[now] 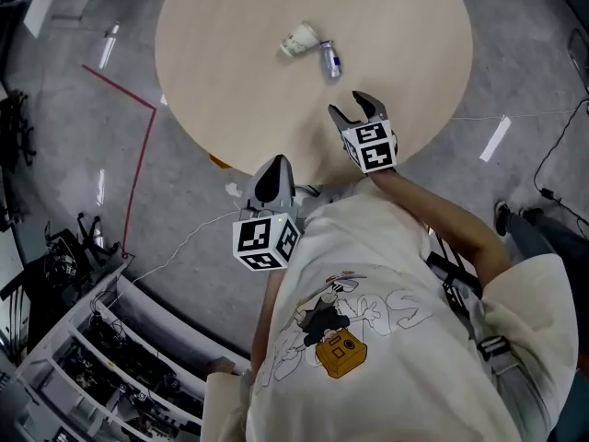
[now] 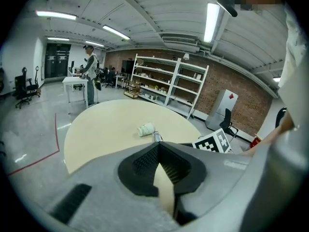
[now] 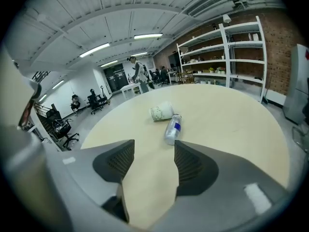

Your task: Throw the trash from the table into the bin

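Arm (image 1: 440,212) outstretched, right gripper (image 1: 347,105) hovers over table (image 1: 230,72), jaws apart, empty.

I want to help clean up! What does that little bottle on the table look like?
The bottle is small and looks like clear plastic, with a blue label band around it. It lies on its side on the round, pale table. One end sits right by a tipped-over paper cup; whether they touch is unclear. Nothing holds it.
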